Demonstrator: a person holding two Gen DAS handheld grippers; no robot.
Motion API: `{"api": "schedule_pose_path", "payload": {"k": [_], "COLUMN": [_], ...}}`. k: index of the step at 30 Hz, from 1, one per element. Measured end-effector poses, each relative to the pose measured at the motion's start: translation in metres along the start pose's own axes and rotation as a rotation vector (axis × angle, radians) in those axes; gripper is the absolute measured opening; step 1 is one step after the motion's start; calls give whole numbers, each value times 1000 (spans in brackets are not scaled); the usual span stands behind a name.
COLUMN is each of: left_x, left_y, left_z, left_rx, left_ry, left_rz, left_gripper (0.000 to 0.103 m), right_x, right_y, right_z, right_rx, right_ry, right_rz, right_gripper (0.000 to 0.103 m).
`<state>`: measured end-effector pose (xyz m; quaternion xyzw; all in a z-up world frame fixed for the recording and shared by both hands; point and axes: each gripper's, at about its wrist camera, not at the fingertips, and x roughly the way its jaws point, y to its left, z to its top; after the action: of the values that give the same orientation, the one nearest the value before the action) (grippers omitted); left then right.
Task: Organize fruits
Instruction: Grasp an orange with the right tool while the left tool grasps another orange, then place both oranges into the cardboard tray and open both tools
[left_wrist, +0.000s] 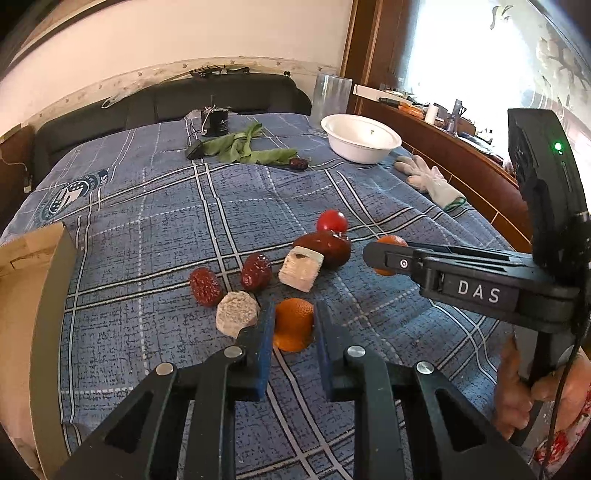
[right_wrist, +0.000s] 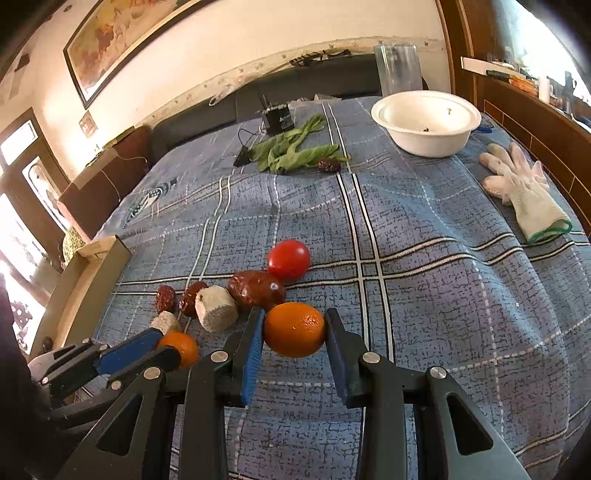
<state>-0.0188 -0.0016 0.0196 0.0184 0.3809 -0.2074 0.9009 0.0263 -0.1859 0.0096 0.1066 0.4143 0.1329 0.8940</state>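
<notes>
On the blue plaid bedspread (left_wrist: 155, 229) lies a cluster of fruit. My left gripper (left_wrist: 293, 314) is shut on a small orange (left_wrist: 293, 325), its blue pads pressing both sides; from the right wrist view that gripper (right_wrist: 166, 345) and its orange (right_wrist: 183, 349) sit at lower left. My right gripper (right_wrist: 295, 317) is shut on a larger orange (right_wrist: 294, 328), which peeks out behind that gripper (left_wrist: 373, 254) in the left wrist view. Just beyond are a cherry tomato (right_wrist: 289, 259), a big dark red fruit (right_wrist: 256, 290), two red dates (left_wrist: 205, 286) and two pale chunks (left_wrist: 301, 269).
A white bowl (right_wrist: 428, 144) stands at the far right, beside a clear cylinder (right_wrist: 397, 68). Green leaves (right_wrist: 295, 151) with another date (right_wrist: 328, 165) lie far centre. A white glove (right_wrist: 517, 184) rests at the right edge. A cardboard box (left_wrist: 26, 295) borders the left.
</notes>
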Motion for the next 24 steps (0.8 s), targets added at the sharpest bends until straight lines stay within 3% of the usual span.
{"api": "schedule_pose_path", "payload": {"k": [8, 14, 18, 24], "left_x": [-13, -57, -102, -150], "left_y": [3, 31, 75, 174], "left_z": [-2, -11, -19, -31], "left_rx": [-35, -136, -174, -333], "left_ry": [-24, -39, -53, -35], "left_rz": [4, 28, 143, 351], "left_gripper": [20, 20, 20, 20], "right_x": [-7, -21, -35, -35], "right_y": [8, 26, 56, 130], "right_z": [-1, -5, -6, -6], "right_rx": [-29, -61, -96, -193], "right_ry": [-35, -46, -40, 5], "right_rz": [13, 16, 88, 213], "right_gripper": [35, 35, 36, 36]}}
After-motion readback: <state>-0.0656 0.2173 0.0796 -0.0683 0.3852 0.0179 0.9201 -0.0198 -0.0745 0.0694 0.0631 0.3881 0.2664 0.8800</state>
